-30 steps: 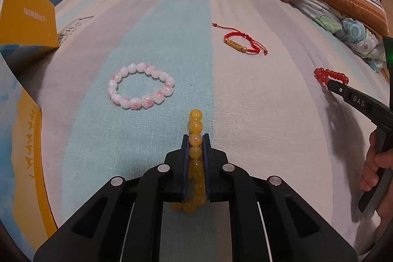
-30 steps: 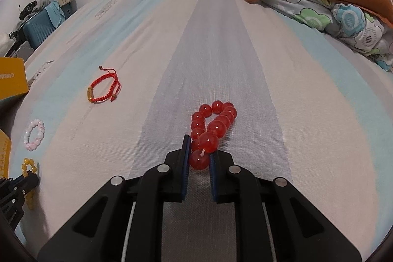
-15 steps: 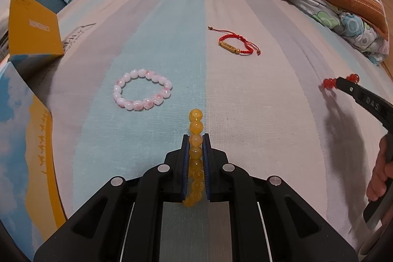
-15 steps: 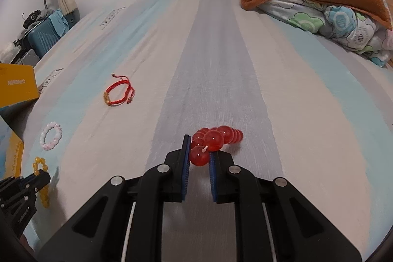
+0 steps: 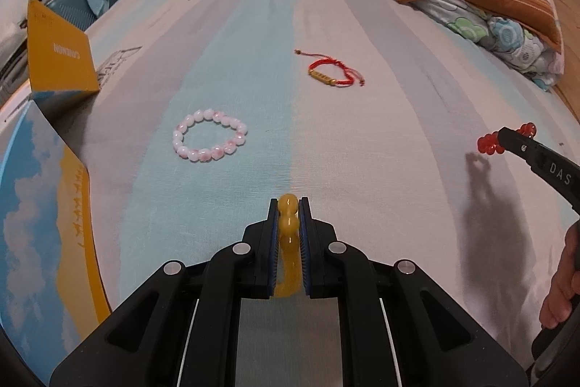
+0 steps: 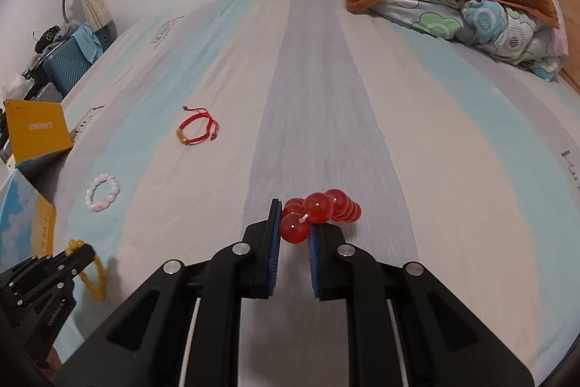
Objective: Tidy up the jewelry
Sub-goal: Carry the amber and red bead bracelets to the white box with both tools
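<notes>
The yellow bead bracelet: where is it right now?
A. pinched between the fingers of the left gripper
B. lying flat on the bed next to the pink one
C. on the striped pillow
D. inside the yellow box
A. The yellow bead bracelet sits clamped between the left gripper fingers, hanging off the bed sheet, while the pink bead bracelet lies alone on the sheet.

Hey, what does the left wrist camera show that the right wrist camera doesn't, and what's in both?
Only the left wrist view shows a hand gripping the right gripper's handle. Only the right wrist view shows the letters printed near the sheet's right edge. Both show the left gripper shut on the yellow bead bracelet, the right gripper shut on the red bead bracelet, plus the pink bead bracelet, the red cord bracelet and the yellow box on the striped bed sheet.
</notes>
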`<state>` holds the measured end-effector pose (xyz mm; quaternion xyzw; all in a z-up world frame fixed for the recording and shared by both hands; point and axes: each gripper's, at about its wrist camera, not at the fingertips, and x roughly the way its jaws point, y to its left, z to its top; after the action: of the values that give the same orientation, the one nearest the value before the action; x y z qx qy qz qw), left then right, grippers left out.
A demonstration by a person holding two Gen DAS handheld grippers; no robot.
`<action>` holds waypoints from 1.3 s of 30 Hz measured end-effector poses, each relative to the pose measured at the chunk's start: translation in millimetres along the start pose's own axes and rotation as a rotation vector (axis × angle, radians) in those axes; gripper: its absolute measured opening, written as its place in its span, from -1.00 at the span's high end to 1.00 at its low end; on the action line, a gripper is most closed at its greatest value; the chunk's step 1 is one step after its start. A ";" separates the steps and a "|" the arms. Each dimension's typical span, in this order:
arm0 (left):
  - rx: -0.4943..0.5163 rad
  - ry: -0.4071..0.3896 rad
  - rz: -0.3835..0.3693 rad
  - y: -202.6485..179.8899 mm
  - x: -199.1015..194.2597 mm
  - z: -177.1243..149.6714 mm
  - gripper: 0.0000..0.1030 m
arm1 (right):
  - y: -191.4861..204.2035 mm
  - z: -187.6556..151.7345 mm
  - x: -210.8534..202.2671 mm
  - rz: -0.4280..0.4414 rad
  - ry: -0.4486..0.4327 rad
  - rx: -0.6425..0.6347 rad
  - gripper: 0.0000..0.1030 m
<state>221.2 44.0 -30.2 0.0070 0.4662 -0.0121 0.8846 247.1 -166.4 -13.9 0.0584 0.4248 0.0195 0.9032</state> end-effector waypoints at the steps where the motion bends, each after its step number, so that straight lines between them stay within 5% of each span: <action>1: 0.004 -0.006 -0.003 -1.2 -3.5 -0.6 0.82 | 0.8 -1.6 -5.6 0.001 -0.001 0.004 0.75; 23: 0.002 -0.029 -0.027 0.6 -99.6 -29.6 0.82 | 15.8 -47.5 -104.0 0.036 -0.014 -0.024 0.75; 39: -0.038 -0.062 -0.022 41.4 -151.9 -40.2 0.82 | 57.8 -58.7 -140.9 0.064 -0.023 -0.048 0.75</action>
<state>103.3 88.6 72.4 -0.0154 0.4387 -0.0133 0.8984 112.8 -115.7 63.8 0.0503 0.4115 0.0582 0.9081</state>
